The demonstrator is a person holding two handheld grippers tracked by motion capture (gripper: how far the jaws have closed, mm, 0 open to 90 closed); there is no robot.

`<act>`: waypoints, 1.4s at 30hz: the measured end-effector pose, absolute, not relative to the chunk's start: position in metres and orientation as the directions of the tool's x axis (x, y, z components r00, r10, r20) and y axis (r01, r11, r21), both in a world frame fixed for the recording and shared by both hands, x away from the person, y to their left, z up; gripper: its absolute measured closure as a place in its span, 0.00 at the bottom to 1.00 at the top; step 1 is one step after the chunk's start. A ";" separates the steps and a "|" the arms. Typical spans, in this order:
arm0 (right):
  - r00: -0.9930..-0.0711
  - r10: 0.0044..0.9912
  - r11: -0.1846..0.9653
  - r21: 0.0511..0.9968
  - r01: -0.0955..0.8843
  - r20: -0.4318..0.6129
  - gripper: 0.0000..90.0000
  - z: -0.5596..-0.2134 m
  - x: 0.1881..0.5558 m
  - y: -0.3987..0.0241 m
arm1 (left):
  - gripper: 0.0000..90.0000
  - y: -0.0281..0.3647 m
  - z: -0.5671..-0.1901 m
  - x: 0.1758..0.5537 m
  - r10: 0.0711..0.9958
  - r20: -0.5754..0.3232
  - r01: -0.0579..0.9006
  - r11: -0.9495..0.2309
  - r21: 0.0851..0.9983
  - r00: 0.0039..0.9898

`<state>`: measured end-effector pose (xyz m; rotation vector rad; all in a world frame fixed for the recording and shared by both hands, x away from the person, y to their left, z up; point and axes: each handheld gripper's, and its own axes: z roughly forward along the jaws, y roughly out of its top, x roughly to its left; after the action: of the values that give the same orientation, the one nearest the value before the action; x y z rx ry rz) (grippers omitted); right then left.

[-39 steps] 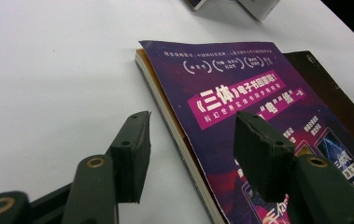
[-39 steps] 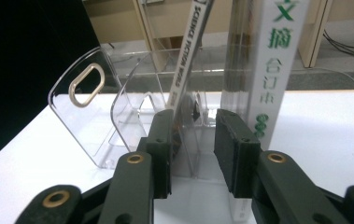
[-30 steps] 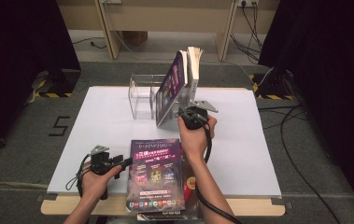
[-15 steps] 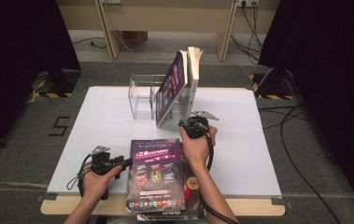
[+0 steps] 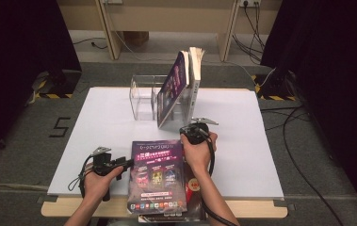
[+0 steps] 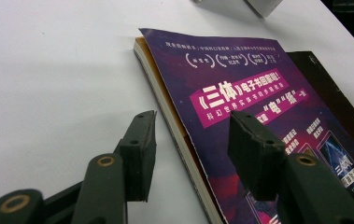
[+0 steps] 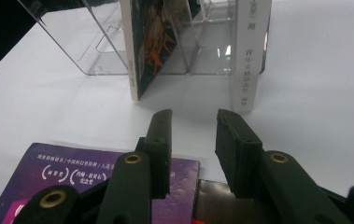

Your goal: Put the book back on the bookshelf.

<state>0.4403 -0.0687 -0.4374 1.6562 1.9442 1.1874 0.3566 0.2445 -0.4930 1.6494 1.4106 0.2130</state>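
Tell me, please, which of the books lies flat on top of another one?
The purple book nearest the person; it lies flat on a dark book, while two others stand in the clear rack.

Right gripper (image 5: 191,128) lowered toward purple book (image 5: 158,175); left gripper (image 5: 130,163) jaws narrowing

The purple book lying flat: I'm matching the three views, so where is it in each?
High view: the purple book lies bottom centre, between the hands.
Left gripper view: it fills the right half.
Right gripper view: its corner sits bottom left.
Shared landmark: the clear acrylic stand.
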 end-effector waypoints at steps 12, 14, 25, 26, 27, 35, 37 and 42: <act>-0.275 0.922 -0.009 0.723 0.691 0.274 0.75 -0.449 0.442 -0.067 | 0.59 0.240 -0.494 0.360 0.842 -0.424 0.700 0.080 0.709 0.333; -0.277 0.921 -0.006 0.720 0.694 0.274 0.75 -0.451 0.442 -0.067 | 0.59 0.240 -0.495 0.361 0.840 -0.427 0.702 0.080 0.707 0.334; -0.282 0.916 0.006 0.692 0.722 0.286 0.74 -0.459 0.445 -0.064 | 0.62 0.237 -0.498 0.364 0.831 -0.445 0.720 0.079 0.689 0.334; -0.284 0.915 0.009 0.689 0.725 0.286 0.75 -0.460 0.446 -0.063 | 0.63 0.236 -0.498 0.364 0.829 -0.448 0.722 0.080 0.687 0.335; -0.285 0.915 0.012 0.686 0.728 0.287 0.74 -0.460 0.446 -0.064 | 0.63 0.235 -0.499 0.364 0.828 -0.448 0.724 0.077 0.685 0.336; -0.276 0.909 0.011 0.644 0.765 0.313 0.73 -0.465 0.454 -0.062 | 0.66 0.235 -0.500 0.365 0.834 -0.438 0.729 0.064 0.681 0.336; -0.281 0.909 0.021 0.641 0.768 0.307 0.72 -0.467 0.456 -0.060 | 0.66 0.235 -0.500 0.365 0.837 -0.434 0.730 0.061 0.681 0.334; -0.276 0.911 0.029 0.622 0.782 0.305 0.71 -0.471 0.461 -0.058 | 0.67 0.233 -0.499 0.366 0.844 -0.422 0.733 0.050 0.679 0.333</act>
<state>0.4605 -0.0580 -0.4709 1.7704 2.1173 1.0796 0.3660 0.2331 -0.4992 1.7032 1.4250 0.1555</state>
